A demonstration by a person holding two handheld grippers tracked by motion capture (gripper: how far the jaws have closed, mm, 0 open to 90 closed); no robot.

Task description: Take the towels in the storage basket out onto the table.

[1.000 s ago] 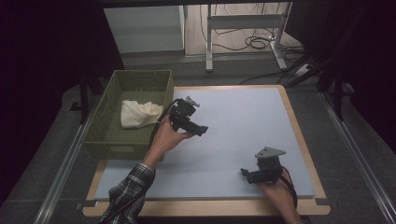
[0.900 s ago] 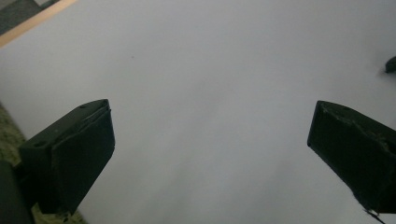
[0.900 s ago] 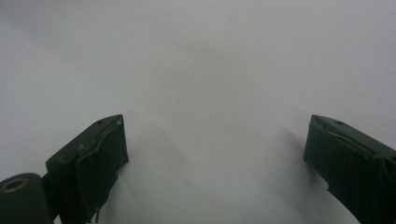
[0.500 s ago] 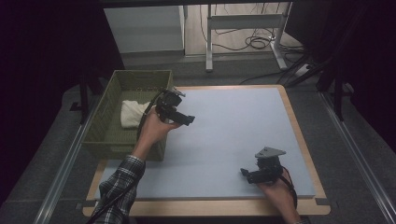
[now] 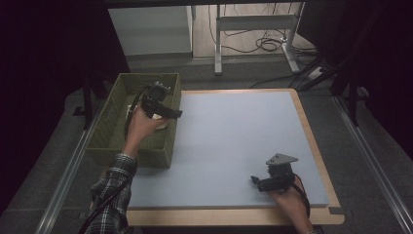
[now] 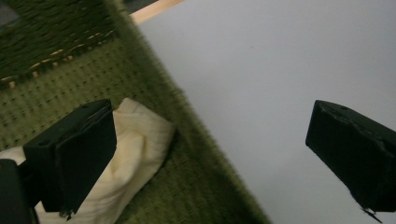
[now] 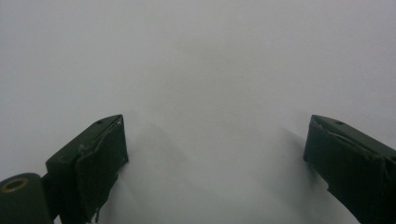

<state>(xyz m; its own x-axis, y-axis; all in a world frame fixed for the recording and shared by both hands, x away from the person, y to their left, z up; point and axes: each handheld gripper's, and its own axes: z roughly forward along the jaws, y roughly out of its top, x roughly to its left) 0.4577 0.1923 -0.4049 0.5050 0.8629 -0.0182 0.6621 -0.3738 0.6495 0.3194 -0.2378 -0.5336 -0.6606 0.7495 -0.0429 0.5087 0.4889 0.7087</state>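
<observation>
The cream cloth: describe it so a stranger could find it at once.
Start at the green woven basket on the table's left edge, beside the blue mat. Inside lies a crumpled cream cloth, under the left claw. It is the one pale, soft thing there.

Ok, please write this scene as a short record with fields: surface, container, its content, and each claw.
surface: pale blue mat on a wooden table
container: green woven basket, at the mat's left edge
content: cream cloth inside the basket
left claw: open, held above the basket's right wall
right claw: open, low over the mat's near right part
</observation>
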